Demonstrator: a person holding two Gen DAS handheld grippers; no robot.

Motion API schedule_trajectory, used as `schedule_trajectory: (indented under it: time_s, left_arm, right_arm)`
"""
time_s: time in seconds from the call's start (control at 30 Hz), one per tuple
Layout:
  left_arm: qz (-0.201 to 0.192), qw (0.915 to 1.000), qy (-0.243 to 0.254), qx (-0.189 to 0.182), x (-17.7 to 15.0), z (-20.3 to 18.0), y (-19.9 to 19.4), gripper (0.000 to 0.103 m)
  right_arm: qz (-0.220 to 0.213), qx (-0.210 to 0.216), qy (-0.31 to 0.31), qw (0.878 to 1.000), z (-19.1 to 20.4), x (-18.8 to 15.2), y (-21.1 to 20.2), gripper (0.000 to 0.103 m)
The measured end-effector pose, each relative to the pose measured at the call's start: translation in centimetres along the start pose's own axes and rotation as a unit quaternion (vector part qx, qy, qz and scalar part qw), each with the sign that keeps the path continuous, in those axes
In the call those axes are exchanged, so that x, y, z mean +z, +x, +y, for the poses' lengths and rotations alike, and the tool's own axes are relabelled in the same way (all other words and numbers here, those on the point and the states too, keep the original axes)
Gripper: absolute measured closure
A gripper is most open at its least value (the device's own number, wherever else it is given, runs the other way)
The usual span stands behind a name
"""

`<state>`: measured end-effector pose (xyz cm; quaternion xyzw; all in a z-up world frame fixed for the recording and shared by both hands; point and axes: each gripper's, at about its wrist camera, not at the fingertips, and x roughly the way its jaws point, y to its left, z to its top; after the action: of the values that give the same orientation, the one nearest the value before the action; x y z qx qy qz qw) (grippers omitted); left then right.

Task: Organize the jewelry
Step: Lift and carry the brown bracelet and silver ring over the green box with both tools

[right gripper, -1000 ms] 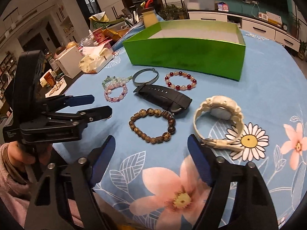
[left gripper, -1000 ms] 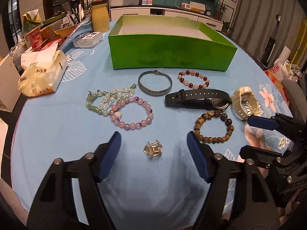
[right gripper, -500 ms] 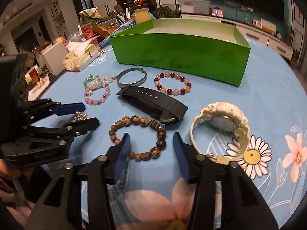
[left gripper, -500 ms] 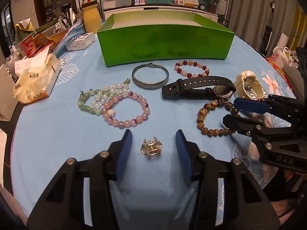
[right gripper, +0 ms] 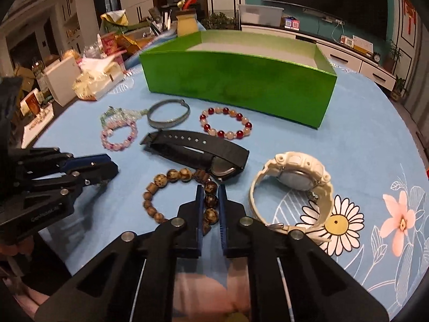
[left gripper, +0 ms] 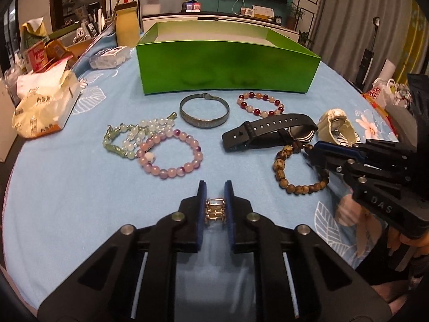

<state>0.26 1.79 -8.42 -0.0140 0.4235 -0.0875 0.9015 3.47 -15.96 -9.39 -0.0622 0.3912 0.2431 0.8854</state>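
We are clamping the left hand-held gripper [left gripper: 215, 210] on the small, light ring [left gripper: 214, 211] and the right hand-held gripper [right gripper: 210, 209] across the loose, slippery-looking wooden bead bracelet [right gripper: 171, 185], both lying on the bench [left gripper: 67, 187].

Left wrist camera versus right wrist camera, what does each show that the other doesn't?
Only the left wrist view shows the gold ring clamped in the left gripper. Only the right wrist view shows the right gripper pinching the brown wooden bead bracelet. Both show the green box, black watch and white watch.
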Motion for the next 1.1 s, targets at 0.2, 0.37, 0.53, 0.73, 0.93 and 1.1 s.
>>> schedule_trajectory:
  time_s: [0.2, 0.37, 0.53, 0.73, 0.93, 1.1]
  left_arm:
    - [-0.012, 0.9988, -0.036, -0.030, 0.6, 1.0, -1.4, 0.090]
    - [-0.025, 0.9964, -0.059, -0.057, 1.6, 1.7, -2.7, 0.090]
    - [-0.034, 0.9953, -0.065, -0.063, 2.4, 1.8, -3.7, 0.090]
    - [-0.035, 0.9950, -0.060, -0.071, 3.4, 1.5, -4.0, 0.090]
    - [-0.037, 0.9956, -0.055, -0.067, 4.5, 1.3, -4.2, 0.090]
    - [-0.036, 0.9964, -0.051, -0.058, 5.5, 1.1, -4.3, 0.090]
  right_arm:
    - [-0.034, 0.017, 0.005, 0.999, 0.1, 1.1, -2.6, 0.093]
    - [-0.060, 0.031, 0.016, 0.998, -0.2, 2.1, -4.5, 0.093]
    - [-0.086, 0.035, 0.015, 0.996, -0.2, 2.9, -6.3, 0.093]
    - [-0.107, 0.029, 0.015, 0.994, -0.5, 4.0, -7.3, 0.093]
    - [-0.126, 0.027, 0.015, 0.992, -0.7, 5.1, -7.6, 0.093]
    - [-0.140, 0.033, 0.023, 0.989, -0.9, 5.8, -7.5, 0.093]
